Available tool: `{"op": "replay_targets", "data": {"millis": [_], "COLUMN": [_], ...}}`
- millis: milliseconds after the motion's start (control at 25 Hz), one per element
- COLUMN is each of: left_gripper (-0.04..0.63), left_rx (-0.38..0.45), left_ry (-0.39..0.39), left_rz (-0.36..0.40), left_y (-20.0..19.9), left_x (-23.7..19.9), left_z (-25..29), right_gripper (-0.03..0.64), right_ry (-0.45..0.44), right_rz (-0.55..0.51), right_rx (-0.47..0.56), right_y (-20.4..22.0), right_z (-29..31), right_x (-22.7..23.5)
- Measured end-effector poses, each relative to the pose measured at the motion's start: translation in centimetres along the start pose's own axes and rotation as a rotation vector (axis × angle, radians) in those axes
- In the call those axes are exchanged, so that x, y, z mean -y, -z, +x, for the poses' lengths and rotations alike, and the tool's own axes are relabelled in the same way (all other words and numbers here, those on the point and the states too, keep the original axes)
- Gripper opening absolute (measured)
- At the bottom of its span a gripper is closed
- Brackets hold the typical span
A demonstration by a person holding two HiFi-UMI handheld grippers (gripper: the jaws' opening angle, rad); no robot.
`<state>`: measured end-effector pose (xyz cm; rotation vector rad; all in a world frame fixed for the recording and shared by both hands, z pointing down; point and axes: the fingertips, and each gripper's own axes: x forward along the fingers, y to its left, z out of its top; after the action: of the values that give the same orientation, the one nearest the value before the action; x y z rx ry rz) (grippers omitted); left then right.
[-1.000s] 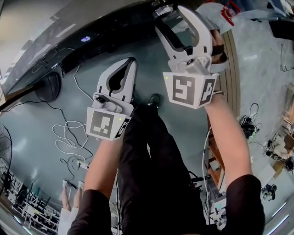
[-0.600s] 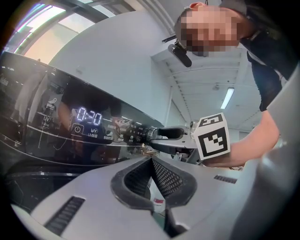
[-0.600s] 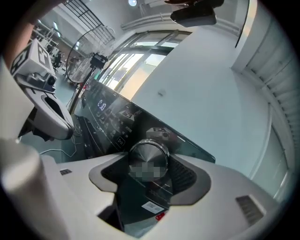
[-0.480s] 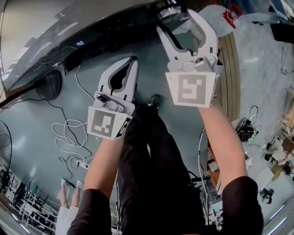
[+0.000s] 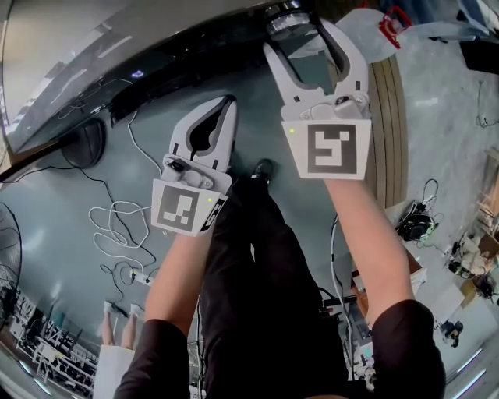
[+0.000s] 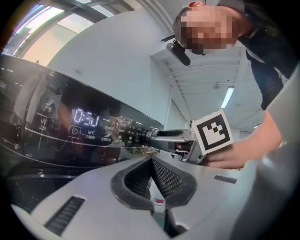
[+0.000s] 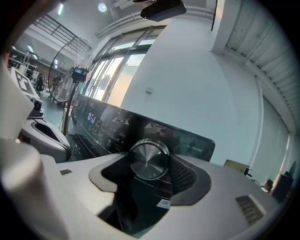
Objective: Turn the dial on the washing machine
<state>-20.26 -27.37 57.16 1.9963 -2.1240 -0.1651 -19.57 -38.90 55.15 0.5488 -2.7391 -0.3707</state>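
Note:
The washing machine's black control panel [image 5: 156,54] runs across the top of the head view. Its round silver dial [image 5: 284,21] sits at the panel's right end. My right gripper [image 5: 297,33] is open, with one jaw on each side of the dial. In the right gripper view the dial [image 7: 148,157] fills the gap of the right gripper [image 7: 150,165]; the right pad lies close against it. My left gripper [image 5: 225,101] hangs lower and to the left, shut on nothing, its pads meeting in the left gripper [image 6: 151,161] view below the lit display [image 6: 85,118].
White and black cables [image 5: 117,226] trail over the grey floor at left, beside a dark round fan base [image 5: 82,144]. The person's dark trouser legs [image 5: 257,257] stand below the grippers. Wooden slats [image 5: 386,101] lie at right. A standing fan [image 7: 70,75] shows beyond the machine.
My right gripper has shifted slightly up onto the dial and rolled, so its marker cube now faces the camera squarely. The left gripper has barely moved.

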Motion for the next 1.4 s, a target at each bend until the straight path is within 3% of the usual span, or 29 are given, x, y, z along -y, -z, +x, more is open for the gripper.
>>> {"op": "replay_targets", "data": {"millis": [1400], "left_gripper": [0.014], "left_rx": [0.03], "left_ry": [-0.014], "left_rz": [-0.004], "left_y": [-2.4], "left_x": [-1.0], "left_z": [1.4], "right_gripper": [0.278], "right_ry": [-0.074], "right_rz": [0.443], "right_rx": [0.027], "right_y": [0.1], "right_z": [0.3], "right_x": [0.8]}}
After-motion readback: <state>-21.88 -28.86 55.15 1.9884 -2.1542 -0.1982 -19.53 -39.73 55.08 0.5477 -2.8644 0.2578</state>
